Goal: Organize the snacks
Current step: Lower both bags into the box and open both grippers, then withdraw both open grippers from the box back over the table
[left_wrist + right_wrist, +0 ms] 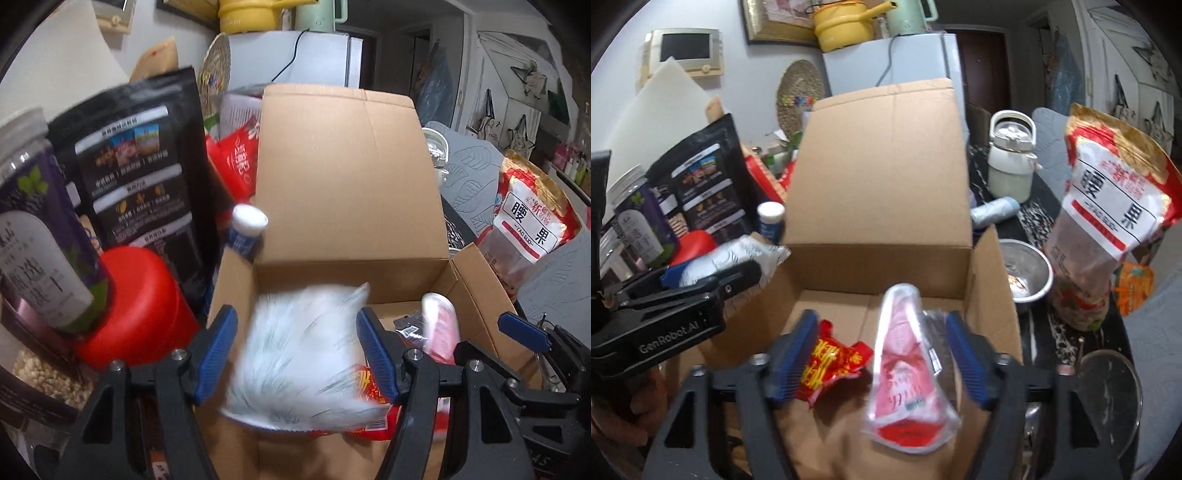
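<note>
left gripper [297,350]: clamped on white pouch [299,354], blurred, over cardboard box [347,177] | right gripper [882,354]: jaws apart, pink-red packet [905,369] loose between | only right view: steel bowl [1028,271] at 3 o'clock of box

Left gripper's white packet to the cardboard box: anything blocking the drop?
Nothing visible blocks it. The cardboard box is open and the white packet, clamped in the left gripper, is over its opening. A red packet lies inside near the front, a pink packet beside it; bare floor shows behind.
</note>
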